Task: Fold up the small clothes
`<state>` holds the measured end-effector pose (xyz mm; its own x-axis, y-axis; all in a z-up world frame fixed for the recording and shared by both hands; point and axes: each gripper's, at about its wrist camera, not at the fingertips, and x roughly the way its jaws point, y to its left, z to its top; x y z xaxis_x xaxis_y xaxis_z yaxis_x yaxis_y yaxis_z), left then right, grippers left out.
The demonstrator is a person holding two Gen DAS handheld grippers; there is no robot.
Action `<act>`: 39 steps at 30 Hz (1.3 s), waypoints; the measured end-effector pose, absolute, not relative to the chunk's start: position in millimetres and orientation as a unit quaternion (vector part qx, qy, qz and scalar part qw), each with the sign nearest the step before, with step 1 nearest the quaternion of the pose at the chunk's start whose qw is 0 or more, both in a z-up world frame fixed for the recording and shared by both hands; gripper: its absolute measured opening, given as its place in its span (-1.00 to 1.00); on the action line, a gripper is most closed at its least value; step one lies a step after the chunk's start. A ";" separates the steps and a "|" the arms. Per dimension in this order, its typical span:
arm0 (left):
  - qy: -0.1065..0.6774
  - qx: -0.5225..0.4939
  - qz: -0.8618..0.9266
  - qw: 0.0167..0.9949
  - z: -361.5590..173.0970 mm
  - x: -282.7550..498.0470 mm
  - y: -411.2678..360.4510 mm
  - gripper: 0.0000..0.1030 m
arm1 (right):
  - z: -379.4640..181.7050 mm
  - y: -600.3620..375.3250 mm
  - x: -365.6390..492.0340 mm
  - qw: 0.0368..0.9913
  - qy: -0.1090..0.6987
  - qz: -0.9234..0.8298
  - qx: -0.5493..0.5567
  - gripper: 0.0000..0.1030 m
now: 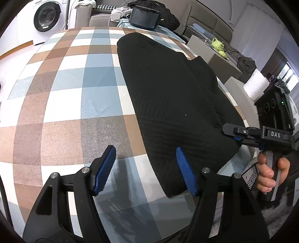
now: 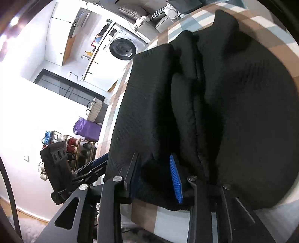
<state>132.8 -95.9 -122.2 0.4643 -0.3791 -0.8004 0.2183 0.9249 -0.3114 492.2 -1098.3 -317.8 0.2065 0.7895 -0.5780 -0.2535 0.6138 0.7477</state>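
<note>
A black ribbed garment [image 1: 168, 93] lies lengthwise on the checked tablecloth [image 1: 65, 93], folded into a long strip with thick folds [image 2: 233, 112]. My left gripper [image 1: 145, 149] hovers open at its near end, the right pad [image 1: 185, 168] over the cloth's edge and the left pad over bare tablecloth. My right gripper [image 2: 154, 158] is at the garment's right side edge [image 1: 233, 133], with a fold of the cloth between its parted fingers. One blue pad [image 2: 175, 179] shows; the other finger is partly hidden by cloth. A hand [image 1: 269, 172] grips its handle.
Beyond the table's far end stand a black box [image 1: 143, 17], a sofa and a washing machine [image 1: 46, 16]. A green teapot [image 1: 217, 44] and a paper roll [image 1: 255, 85] sit to the right. A shoe rack [image 2: 74, 144] and purple bag [image 2: 87, 129] stand on the floor.
</note>
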 end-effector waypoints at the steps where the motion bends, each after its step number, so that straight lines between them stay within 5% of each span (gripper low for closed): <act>1: 0.486 -0.082 -0.175 0.852 -121.6 133.0 -95.9 0.24 | -320.1 -1096.9 494.3 0.728 0.521 0.358 0.265 -0.36; 3: 0.483 -0.082 -0.173 0.854 -119.5 133.8 -95.6 0.24 | -323.8 -1091.1 499.3 0.725 0.528 0.350 0.270 -0.39; 4: 0.482 -0.083 -0.172 0.855 -118.2 134.1 -95.3 0.24 | -323.0 -1087.8 501.0 0.731 0.528 0.346 0.261 -0.64; 7: 0.478 -0.092 -0.170 0.857 -113.2 135.8 -93.0 0.24 | -300.8 -1087.2 498.4 0.748 0.488 0.369 0.259 -0.83; 10: 0.475 -0.100 -0.174 0.857 -109.0 136.5 -91.8 0.24 | -266.9 -1100.8 490.0 0.781 0.433 0.377 0.246 -0.88; 14: 0.475 -0.105 -0.188 0.853 -106.7 138.6 -96.8 0.24 | -279.6 -1101.8 493.4 0.798 0.478 0.320 0.181 -0.88; 18: 0.477 -0.085 -0.207 0.850 -104.8 138.4 -113.6 0.24 | -306.2 -1098.4 495.6 0.792 0.520 0.279 0.157 -0.81; 24: 0.494 -0.037 -0.251 0.832 -113.6 123.1 -140.4 0.24 | -305.1 -1099.6 495.0 0.760 0.523 0.329 0.202 -0.35; 39: 0.513 -0.013 -0.241 0.824 -129.2 112.2 -134.8 0.26 | -292.5 -1095.1 568.6 0.810 0.487 0.240 0.223 -0.35</act>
<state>112.2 -134.8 -129.2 0.3584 -0.4104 -0.8385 0.3840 0.8835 -0.2682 568.6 -1095.1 -292.5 0.4113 0.6059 -0.6809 -0.1717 0.7852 0.5950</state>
